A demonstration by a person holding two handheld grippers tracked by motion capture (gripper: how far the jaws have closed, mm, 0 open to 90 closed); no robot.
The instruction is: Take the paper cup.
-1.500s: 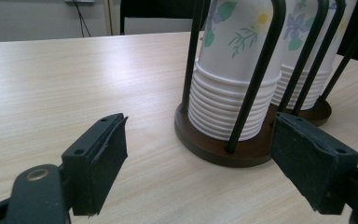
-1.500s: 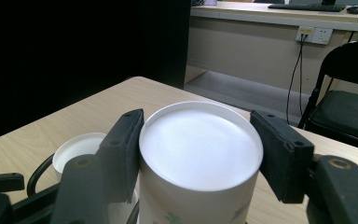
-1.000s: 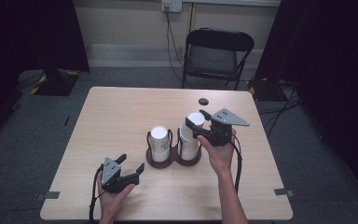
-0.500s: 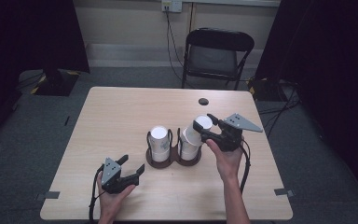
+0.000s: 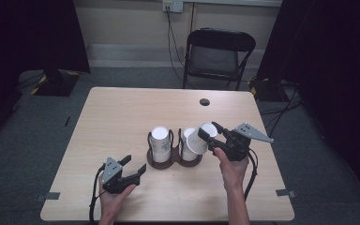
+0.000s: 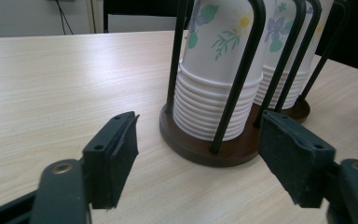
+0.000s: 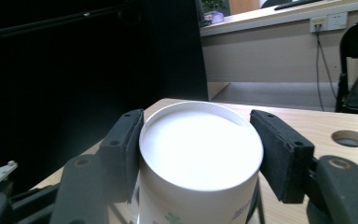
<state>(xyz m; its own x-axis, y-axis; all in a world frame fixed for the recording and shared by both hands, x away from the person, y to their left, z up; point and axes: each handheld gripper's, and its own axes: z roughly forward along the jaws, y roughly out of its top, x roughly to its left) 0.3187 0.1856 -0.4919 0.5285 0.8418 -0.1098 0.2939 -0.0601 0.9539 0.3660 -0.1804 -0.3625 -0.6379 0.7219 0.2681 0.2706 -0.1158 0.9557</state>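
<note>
Grippers number two, one in each hand, and we count them from the near edge of the pale wooden table (image 5: pixel 122 122). Nearest to us, the left gripper (image 5: pixel 136 168) sits low over the tabletop in our left hand (image 5: pixel 115 199); its jaws stand apart with nothing between them, and they have just been closing a little. In the left gripper view the same jaws frame the base of the dark wire cup holder with its round brown wooden foot (image 6: pixel 205 144).

Farther in, that holder has two round bays side by side. We count two stacks of white paper cups printed with small flowers and green leaves: the left stack (image 5: pixel 160 143) and the right stack (image 5: pixel 186 147), each standing inside its own ring of black wire. We can read no writing or brand on the cups.

Just right of the holder, the right gripper (image 5: pixel 206 133) is clamped on one single white paper cup (image 5: pixel 200 138), which hangs tilted above the right stack, in the air. In the right gripper view the pads press both sides of that cup (image 7: pixel 200 158).

Beyond, we see one round hole (image 5: pixel 205 101) in the tabletop, one black folding chair (image 5: pixel 218 56), and one wall socket (image 5: pixel 172 5).
</note>
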